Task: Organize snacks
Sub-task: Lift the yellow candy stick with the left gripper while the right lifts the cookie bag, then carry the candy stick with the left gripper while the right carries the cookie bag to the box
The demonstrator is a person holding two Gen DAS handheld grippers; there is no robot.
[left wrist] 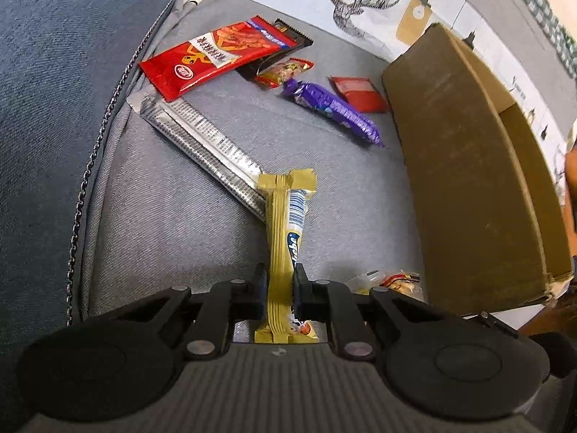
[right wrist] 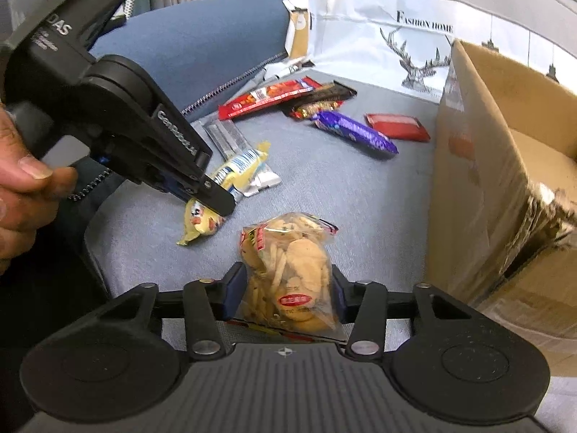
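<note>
Step in hand: both grippers gripping snacks on grey cushion, pick-up stage, judged.

Right gripper (right wrist: 285, 288), bottom centre of right wrist view: jaws clamped on clear cracker bag (right wrist: 288, 270).

Left gripper (left wrist: 280, 288), bottom centre of left wrist view: pinched on yellow wafer bar (left wrist: 286, 238), pitched steeply down; hand (right wrist: 21, 187) at left edge.

Next: lift, carry to cardboard box (right wrist: 505, 166) at right, release inside.

Farther, upper centre: purple bar (left wrist: 331, 108), red packet (left wrist: 216, 57) loose.
</note>
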